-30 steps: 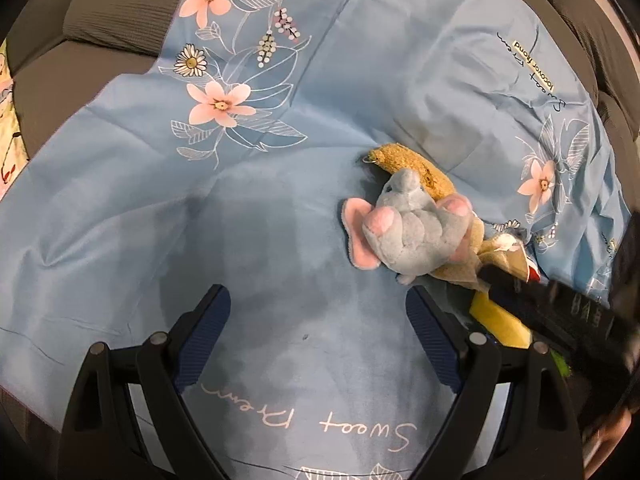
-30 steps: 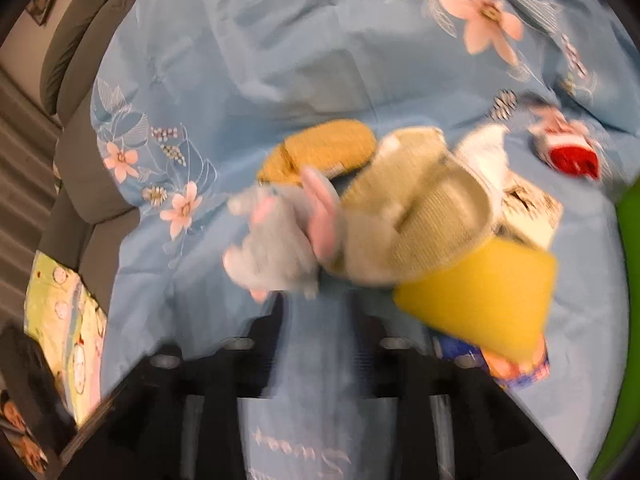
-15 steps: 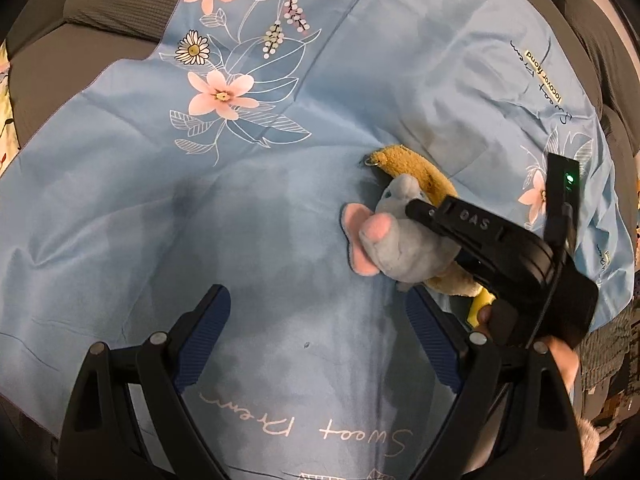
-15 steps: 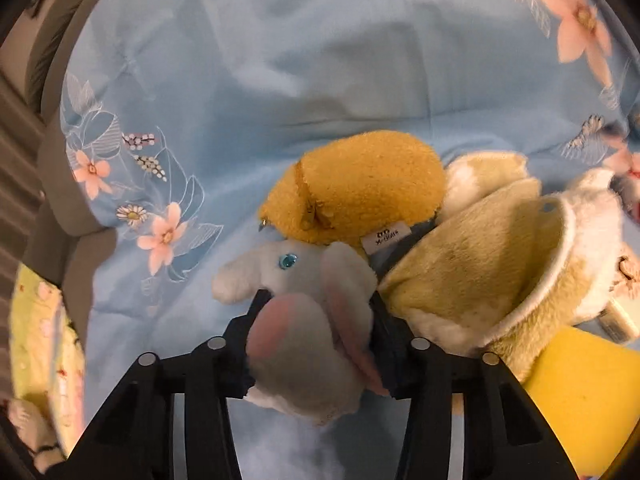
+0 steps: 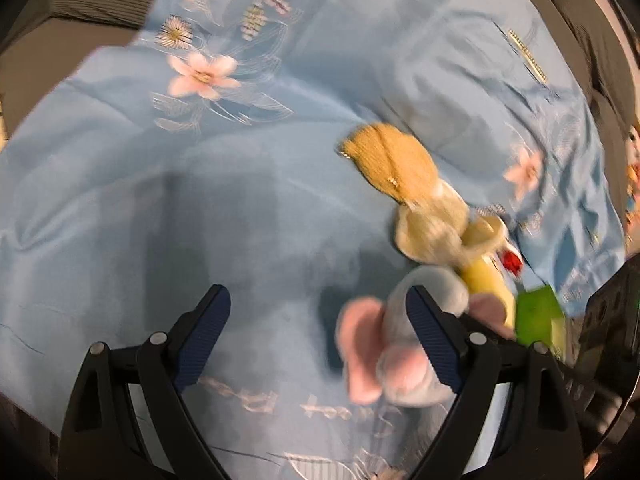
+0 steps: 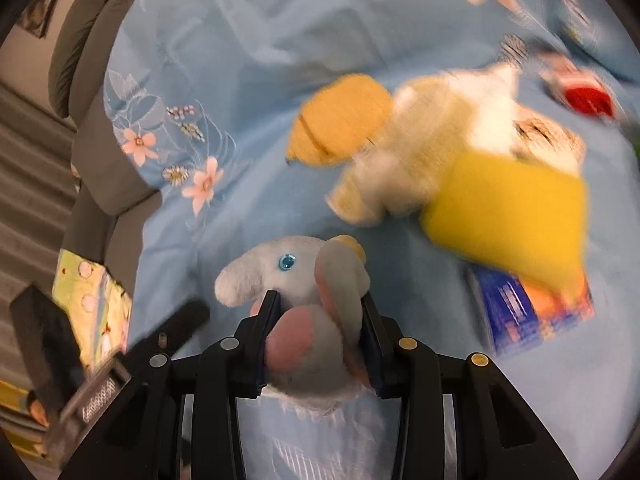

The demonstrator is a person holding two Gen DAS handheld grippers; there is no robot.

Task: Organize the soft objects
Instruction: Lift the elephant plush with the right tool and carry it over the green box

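The right gripper (image 6: 318,326), whose jaws have just been closing, pinches the plush elephant (image 6: 304,308) above the blue sheet (image 6: 240,80), left gripper (image 5: 316,340) wide and empty; squashy stuffing could slip free.

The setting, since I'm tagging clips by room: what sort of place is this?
Probably a living room: a grey sofa draped with a blue floral sheet, with plush toys on it, such as the grey elephant.

left wrist: steep down, near | right wrist: same | shared: plush elephant (image 5: 404,344) (image 6: 304,304)
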